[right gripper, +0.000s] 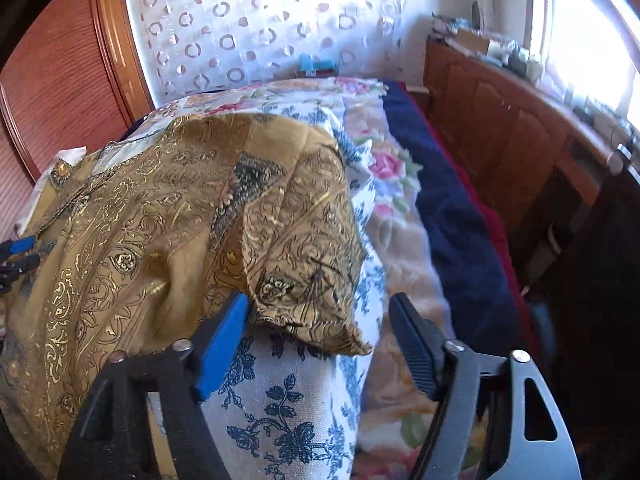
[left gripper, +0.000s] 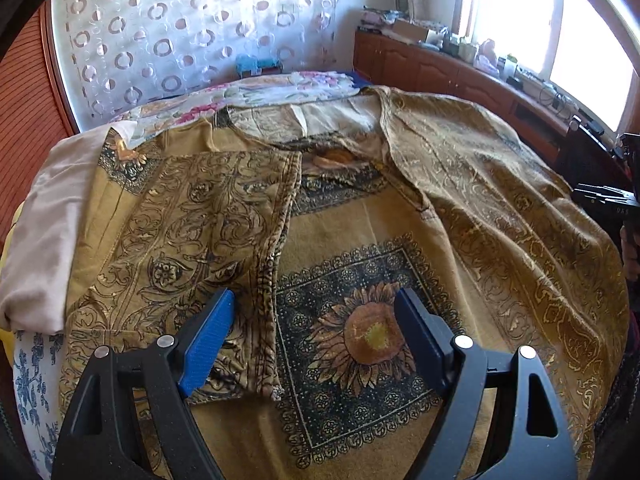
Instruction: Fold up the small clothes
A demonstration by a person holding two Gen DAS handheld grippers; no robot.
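A mustard-yellow garment (left gripper: 360,216) with black scroll print and a sunflower panel (left gripper: 372,336) lies spread on the bed. Its left sleeve (left gripper: 208,224) is folded inward over the body. My left gripper (left gripper: 316,320) is open and empty, hovering just above the sunflower panel and the sleeve's edge. In the right wrist view the garment's right side (right gripper: 200,208) hangs over a blue-flowered white cushion (right gripper: 280,408). My right gripper (right gripper: 320,320) is open, its fingers either side of the garment's hanging corner (right gripper: 316,312), not closed on it. The left gripper (right gripper: 18,256) shows at the far left.
A beige cloth (left gripper: 44,232) lies at the garment's left. A floral bedspread (right gripper: 392,184) and a dark blue blanket (right gripper: 452,208) cover the bed. A wooden cabinet (left gripper: 440,68) with clutter stands along the window on the right. A patterned curtain (left gripper: 192,28) hangs behind.
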